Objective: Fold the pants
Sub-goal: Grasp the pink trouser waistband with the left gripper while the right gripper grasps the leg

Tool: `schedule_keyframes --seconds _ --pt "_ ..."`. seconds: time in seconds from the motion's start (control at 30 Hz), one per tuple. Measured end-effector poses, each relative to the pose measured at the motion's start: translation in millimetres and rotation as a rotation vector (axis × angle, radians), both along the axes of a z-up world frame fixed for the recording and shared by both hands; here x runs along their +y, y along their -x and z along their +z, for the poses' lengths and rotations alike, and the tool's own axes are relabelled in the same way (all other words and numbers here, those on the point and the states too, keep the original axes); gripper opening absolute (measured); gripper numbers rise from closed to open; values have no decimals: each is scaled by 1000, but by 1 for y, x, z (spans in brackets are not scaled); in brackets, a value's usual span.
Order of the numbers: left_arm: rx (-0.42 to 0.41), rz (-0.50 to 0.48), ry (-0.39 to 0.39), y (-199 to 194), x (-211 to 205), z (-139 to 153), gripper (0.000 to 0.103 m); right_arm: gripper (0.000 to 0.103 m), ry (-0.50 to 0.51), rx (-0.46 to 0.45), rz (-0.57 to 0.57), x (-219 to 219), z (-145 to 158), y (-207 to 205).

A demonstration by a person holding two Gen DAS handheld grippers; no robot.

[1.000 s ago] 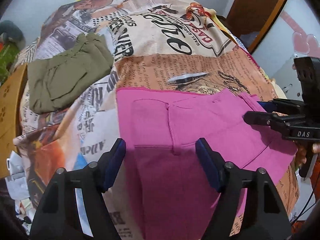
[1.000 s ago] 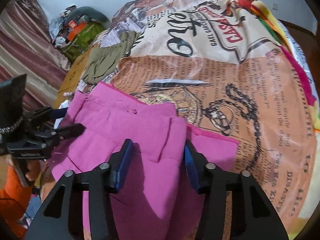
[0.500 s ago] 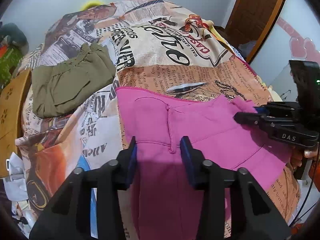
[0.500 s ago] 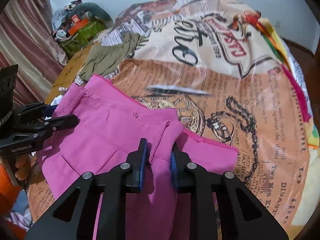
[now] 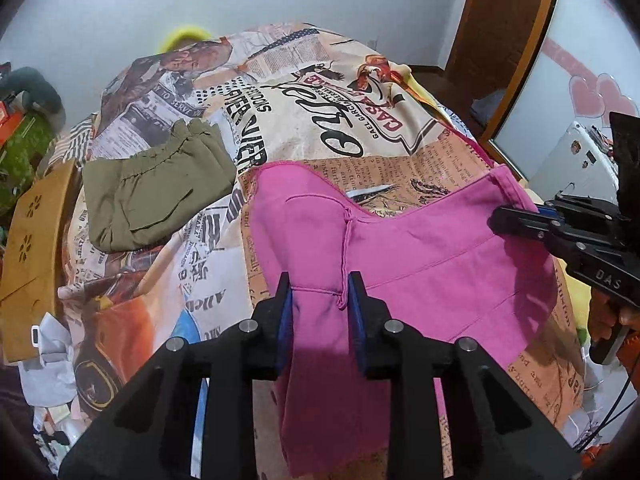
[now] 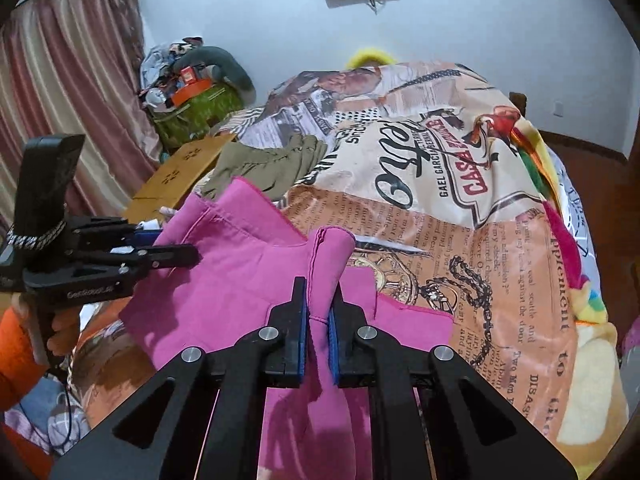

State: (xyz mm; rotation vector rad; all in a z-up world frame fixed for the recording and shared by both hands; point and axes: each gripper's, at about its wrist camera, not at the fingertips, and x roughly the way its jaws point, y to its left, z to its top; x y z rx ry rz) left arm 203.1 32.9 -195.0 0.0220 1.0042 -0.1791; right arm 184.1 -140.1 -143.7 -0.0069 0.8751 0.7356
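The pink pants [image 5: 400, 248] lie on the printed bedspread [image 5: 320, 100], lifted at two spots along the near waist end. My left gripper [image 5: 320, 300] is shut on a bunch of pink fabric by a seam. My right gripper [image 6: 318, 312] is shut on a raised fold of the pants [image 6: 248, 264]. Each gripper shows in the other's view: the right one at the pants' right edge [image 5: 516, 224], the left one at their left edge [image 6: 176, 256]. The far part of the pants hangs slack between the two grips.
Folded olive-green pants [image 5: 148, 192] lie on the bedspread to the far left, also in the right wrist view [image 6: 272, 160]. A wooden board [image 5: 36, 248] flanks the bed's left side. A pile of bags [image 6: 192, 96] sits by the curtain. A wooden door [image 5: 504, 32] stands far right.
Both grippers closed from open onto the pink pants and lifted; the fabric now rises off the bedspread and the views show more of the room.
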Motion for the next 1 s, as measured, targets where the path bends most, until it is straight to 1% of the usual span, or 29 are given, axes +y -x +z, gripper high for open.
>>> schedule_keyframes --seconds 0.03,0.07,0.13,0.17,0.2,0.27,0.3,0.33,0.4,0.53,0.6,0.7,0.8,0.87,0.9,0.93,1.0 --pt "12 -8 -6 0 0 -2 28 8 17 13 5 1 -3 -2" --pt "20 -2 -19 -1 0 -5 31 12 41 29 7 3 -7 -3" --pt "43 32 -50 -3 3 -13 43 14 93 68 -3 3 -18 -7" --pt "61 37 -60 -4 5 -18 44 21 109 100 -1 3 -24 -9" --pt "80 42 -67 -4 7 -23 45 29 122 139 3 2 -31 -12" --pt "92 46 -61 -3 12 -27 52 36 132 203 8 1 -46 -16" --pt "89 48 -59 -1 14 -28 56 36 129 224 15 0 -51 -17" --pt "84 48 -59 0 16 -28 58 37 128 237 21 -1 -55 -17" --pt "76 49 -51 2 20 -25 59 41 117 257 30 -2 -59 -20" --pt "67 70 -29 -2 26 -19 59 43 92 300 33 -3 -64 -33" --pt "54 79 -17 -4 30 -15 59 48 76 333 33 -3 -68 -42" --pt "56 81 21 -8 35 -13 59 48 63 375 58 1 -69 -52" --pt "68 76 37 -11 35 -16 58 48 76 389 96 8 -68 -57" --pt "72 71 39 -13 33 -19 56 48 75 399 120 12 -72 -61" --pt "74 69 39 -13 32 -21 51 45 74 405 127 14 -74 -61" --pt "79 67 40 -14 31 -23 43 45 73 398 132 15 -75 -60" --pt "77 60 33 -15 28 -25 39 36 70 365 134 16 -74 -55"
